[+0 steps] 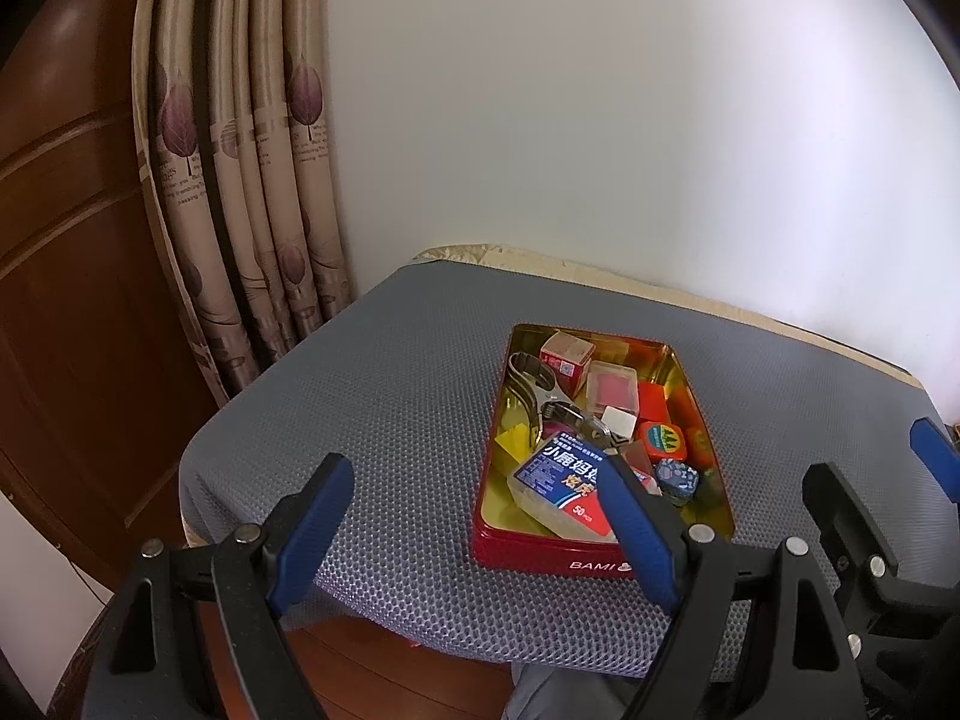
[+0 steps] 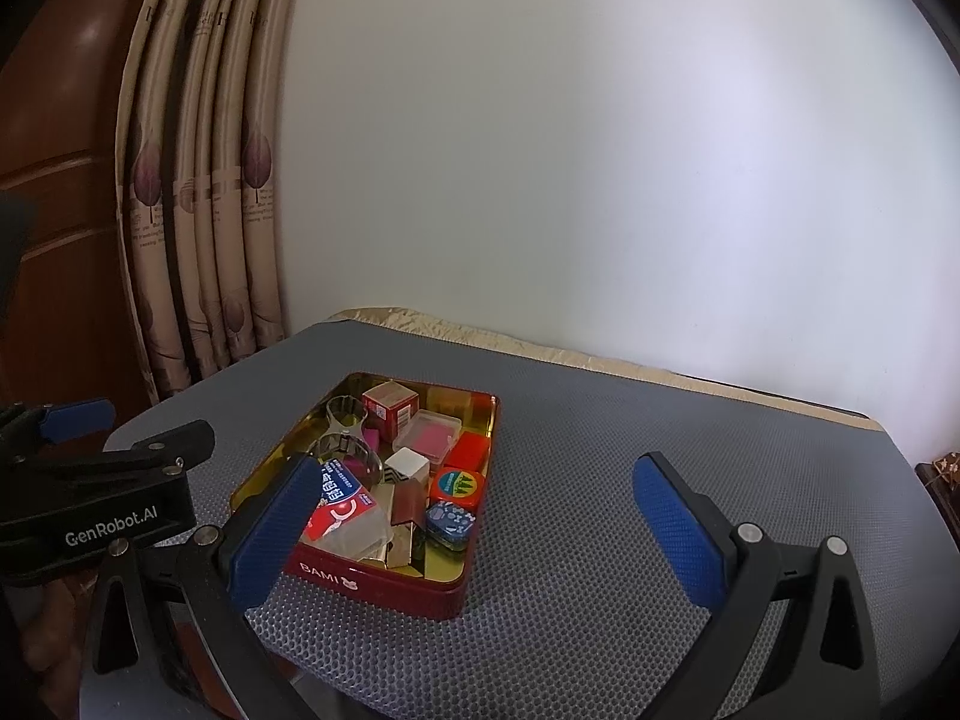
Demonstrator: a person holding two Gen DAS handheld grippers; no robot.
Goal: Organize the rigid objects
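Observation:
A red BAMI tin (image 1: 540, 558) (image 2: 384, 585) with a gold inside sits on the grey mesh pad (image 1: 384, 420) (image 2: 600, 510). It holds several small things: a clear floss-pick box with a blue and red label (image 1: 558, 480) (image 2: 342, 510), a metal tool (image 1: 540, 390) (image 2: 345, 438), a red carton (image 1: 564, 357) (image 2: 390, 405), a white cube (image 1: 618, 420) (image 2: 408, 462), an orange round tin (image 1: 663, 441) (image 2: 459, 486) and a blue patterned tin (image 1: 678, 477) (image 2: 451, 522). My left gripper (image 1: 480, 486) is open and empty above the pad, left of the tin's near end. My right gripper (image 2: 480, 492) is open and empty, its left finger (image 2: 276, 534) over the tin's near left corner.
The pad covers a small table with a beige cloth edge (image 1: 540, 258) at the back. A white wall is behind. Patterned curtains (image 1: 240, 180) and a brown wooden door (image 1: 60, 300) are to the left. The right gripper's body (image 1: 870, 540) shows beside the left one.

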